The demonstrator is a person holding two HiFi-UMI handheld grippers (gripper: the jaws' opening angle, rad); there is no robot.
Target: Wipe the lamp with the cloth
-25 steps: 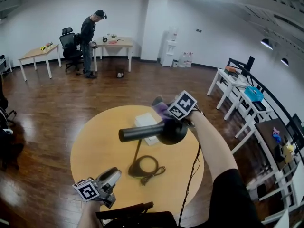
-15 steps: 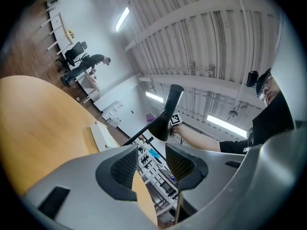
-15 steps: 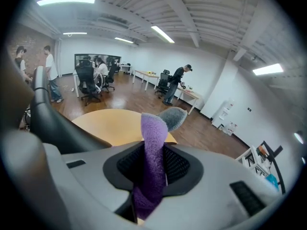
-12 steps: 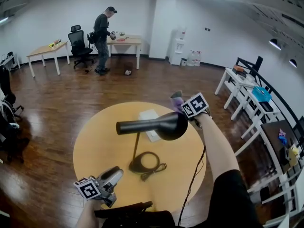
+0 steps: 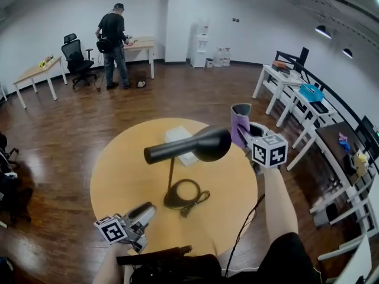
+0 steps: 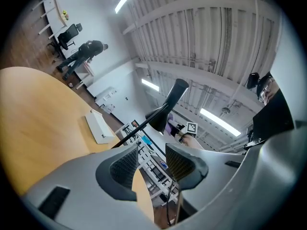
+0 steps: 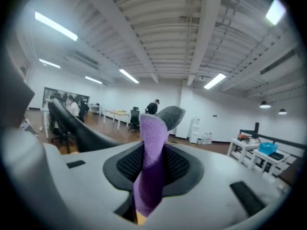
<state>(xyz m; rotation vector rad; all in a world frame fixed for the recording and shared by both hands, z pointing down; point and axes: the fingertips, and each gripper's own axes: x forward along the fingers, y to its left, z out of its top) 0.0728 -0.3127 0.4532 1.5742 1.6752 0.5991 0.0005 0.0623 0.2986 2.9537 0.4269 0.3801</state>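
Now | lamp [image 5: 189, 148] head level, wide end toward right gripper [image 5: 244, 129] | jaws clench cloth [image 7: 152, 147] | left gripper [image 6: 152, 163] released

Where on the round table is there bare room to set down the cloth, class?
The table's left half is bare, from the white box and lamp base out to the rim. The right side beyond the cord is also free. The middle is crowded: base, coiled cord, box, lamp head overhead.
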